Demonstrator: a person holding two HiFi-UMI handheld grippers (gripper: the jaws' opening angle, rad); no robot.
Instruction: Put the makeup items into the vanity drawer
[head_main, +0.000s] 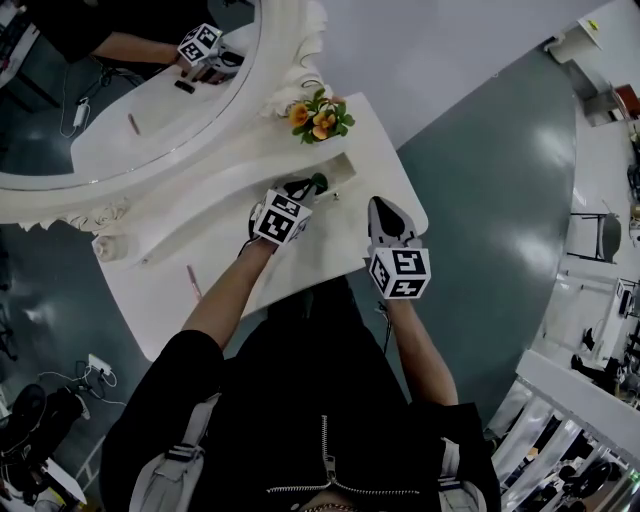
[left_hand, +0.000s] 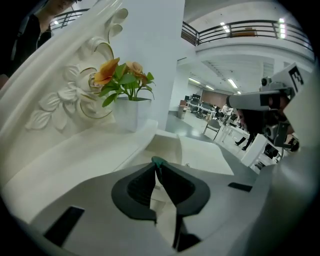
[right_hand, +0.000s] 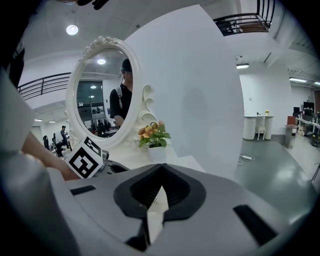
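My left gripper (head_main: 310, 187) (left_hand: 156, 166) is shut on a small dark-green makeup item (head_main: 319, 181) (left_hand: 159, 161), of which only the tip pokes out past the fingertips. It hangs over the white vanity top (head_main: 230, 230), just short of an open recess, the drawer (head_main: 347, 164) (left_hand: 167, 142). My right gripper (head_main: 381, 206) (right_hand: 161, 169) is a little to the right, over the vanity's front right part, with its jaws shut and nothing between them. A thin pink stick (head_main: 192, 282) lies on the vanity's left part.
A small white pot of orange flowers (head_main: 318, 118) (left_hand: 127, 107) (right_hand: 155, 142) stands behind the recess, beside the ornate oval mirror (head_main: 120, 100) (right_hand: 102, 95). A white jar (head_main: 110, 247) sits at the vanity's left end. Grey floor surrounds the vanity.
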